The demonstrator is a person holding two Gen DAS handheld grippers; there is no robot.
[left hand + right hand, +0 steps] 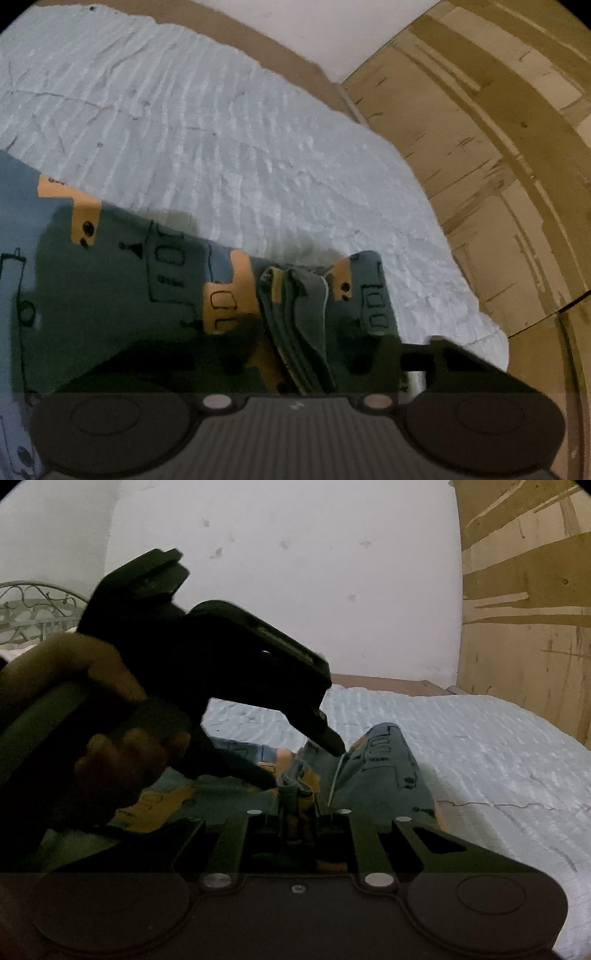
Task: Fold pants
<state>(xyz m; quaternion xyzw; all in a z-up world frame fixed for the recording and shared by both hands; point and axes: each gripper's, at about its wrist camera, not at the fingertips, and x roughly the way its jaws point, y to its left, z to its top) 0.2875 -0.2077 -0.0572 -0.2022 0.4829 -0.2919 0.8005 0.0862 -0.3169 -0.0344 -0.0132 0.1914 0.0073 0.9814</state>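
One pair of pants (pixel 384 771), blue-grey with orange patches and black line drawings, lies on one pale blue bedspread (pixel 480 746), and two grippers work over it. The right gripper (pixel 299 814) is clamped on a bunched fold of the pants that stands between its two fingers, which sit nearly together. In the right wrist view the left gripper (pixel 303 766), held in a hand (pixel 110 738), has its two fingers spread apart with the tips down on the cloth either side of that fold, gripping nothing; in its own view the bunched pants (pixel 295 321) lie between its fingers.
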